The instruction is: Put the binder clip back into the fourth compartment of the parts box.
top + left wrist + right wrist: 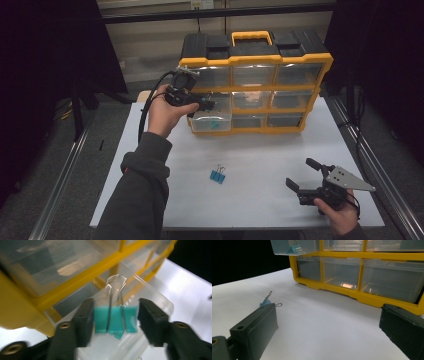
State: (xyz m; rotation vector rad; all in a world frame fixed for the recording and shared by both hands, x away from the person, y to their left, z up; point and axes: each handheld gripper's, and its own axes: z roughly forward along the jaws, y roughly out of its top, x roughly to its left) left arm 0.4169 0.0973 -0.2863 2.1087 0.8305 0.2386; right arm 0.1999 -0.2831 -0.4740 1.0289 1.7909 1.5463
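At the table's ten o'clock, the left gripper (204, 104) hangs over the pulled-out clear plastic drawer (212, 120) of the yellow-framed organiser cabinet (255, 90), a teal binder clip (115, 320) between its jaws, wire handles toward twelve; the left jaw seems to touch it while the right stands just clear, though blur leaves the grip uncertain. At six o'clock, a second blue binder clip (217, 176) lies on the white table (260, 200), its length running roughly ten to four. At four o'clock the right gripper (305, 177) is nearer it, jaws wide apart and empty.

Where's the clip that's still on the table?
In the high view the binder clip lies near the table's centre, in front of the organizer and left of the right hand-held gripper.
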